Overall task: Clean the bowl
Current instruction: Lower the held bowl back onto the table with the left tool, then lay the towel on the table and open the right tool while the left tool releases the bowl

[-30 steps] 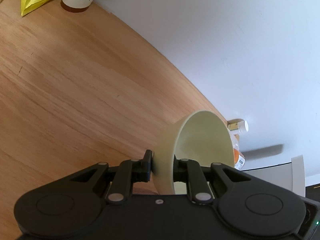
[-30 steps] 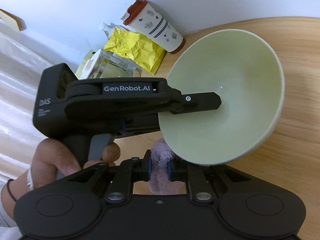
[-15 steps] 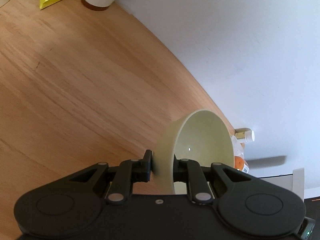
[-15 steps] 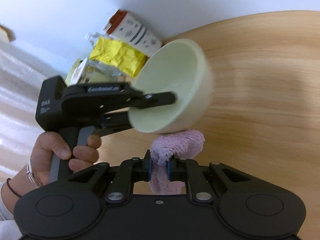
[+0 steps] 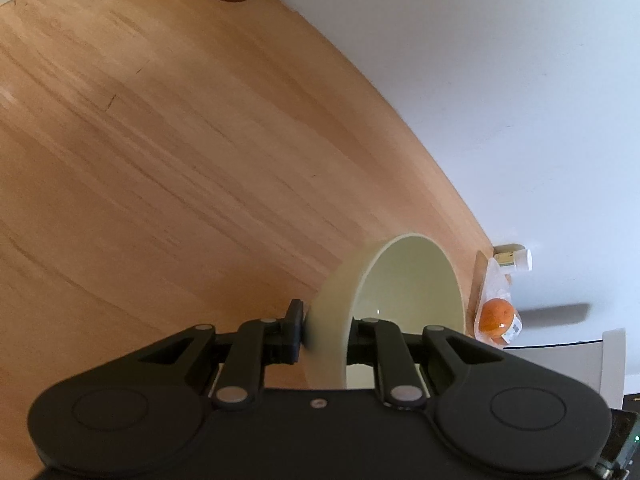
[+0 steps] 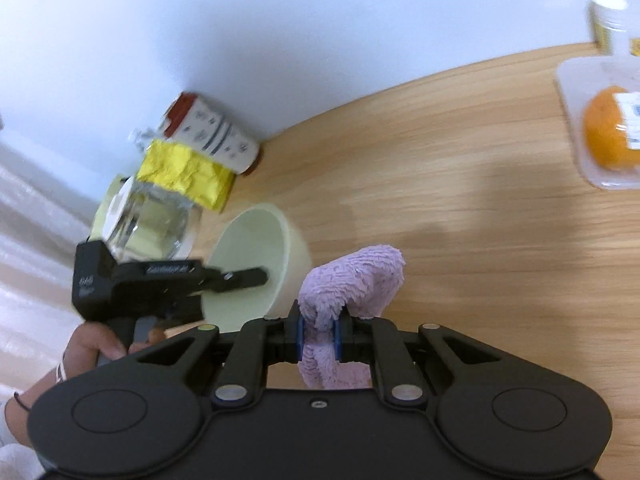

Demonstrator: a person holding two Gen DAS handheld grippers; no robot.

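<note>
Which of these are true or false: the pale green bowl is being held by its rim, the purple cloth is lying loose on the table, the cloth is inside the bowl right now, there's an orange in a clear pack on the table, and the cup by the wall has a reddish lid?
1. The bowl is held by its rim. True: the left gripper is shut on its wall, one finger inside, one outside.
2. The purple cloth lies loose on the table. False: it is pinched in the right gripper.
3. The cloth is inside the bowl. False: it is beside the bowl, outside it.
4. An orange sits in a clear pack. True.
5. The cup by the wall has a reddish lid. True.
</note>
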